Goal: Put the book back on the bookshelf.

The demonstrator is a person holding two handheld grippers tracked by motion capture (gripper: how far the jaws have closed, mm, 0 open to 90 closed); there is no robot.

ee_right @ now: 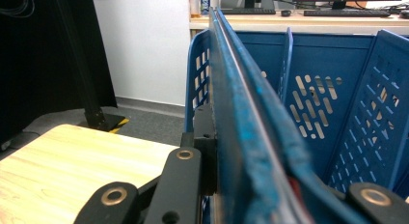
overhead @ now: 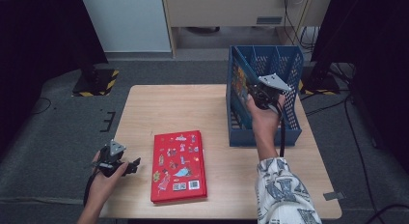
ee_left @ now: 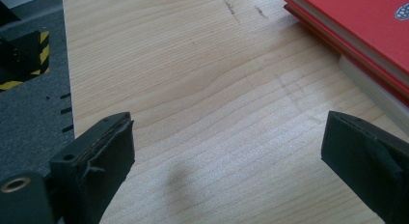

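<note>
An illustrated book [overhead: 239,81] stands upright in the leftmost slot of a blue slotted rack [overhead: 270,136] at the table's right. My right gripper [overhead: 253,92] is shut on it from above. In the right gripper view the book [ee_right: 241,103] runs edge-on between the jaws of that gripper [ee_right: 241,151], with the rack's dividers [ee_right: 366,113] beyond it. A red book [overhead: 178,166] lies flat near the front edge of the table. Left of it my left gripper [overhead: 134,166] is open and holds nothing. Under that gripper [ee_left: 226,161] is bare wood, and the red book [ee_left: 366,35] lies at the upper right.
The wooden table [overhead: 169,108] ends a little left of my left gripper. A black stand with a yellow-and-black striped base [overhead: 96,81] sits on the floor beyond the far left corner. Cables [overhead: 357,137] trail over the floor on the right.
</note>
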